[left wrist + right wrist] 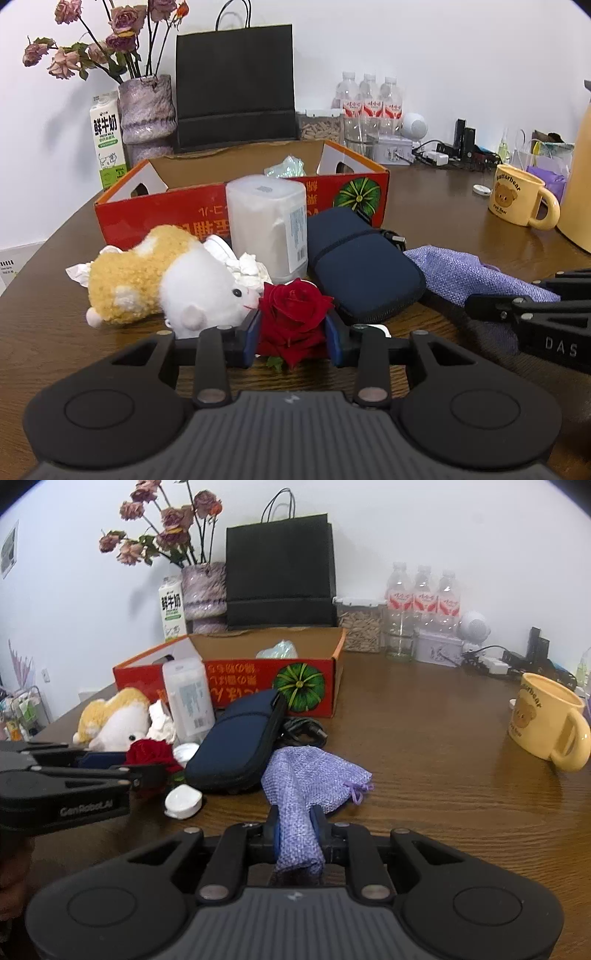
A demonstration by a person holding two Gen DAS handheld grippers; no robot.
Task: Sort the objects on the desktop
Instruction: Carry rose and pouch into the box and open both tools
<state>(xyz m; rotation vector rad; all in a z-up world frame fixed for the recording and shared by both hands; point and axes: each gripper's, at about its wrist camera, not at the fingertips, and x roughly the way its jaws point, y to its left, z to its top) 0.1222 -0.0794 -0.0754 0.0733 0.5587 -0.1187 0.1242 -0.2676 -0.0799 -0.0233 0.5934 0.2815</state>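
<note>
Sorting barely begun: on the desk (424, 738), the red box (155, 218) holds one crumpled wrapper while clutter lies before it, the right hand-held gripper (297, 830) clamping the lilac pouch (306, 775), the left hand-held gripper (293, 332) pinching the red rose (291, 314).

Kettle (580, 177) — cropped at frame's edge

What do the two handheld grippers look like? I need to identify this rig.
Both are matte black with blue finger pads, silver pivot pins and a ribbed grey body. The left gripper reads GenRobot.AI on its side; the right gripper shows DAS.
</note>
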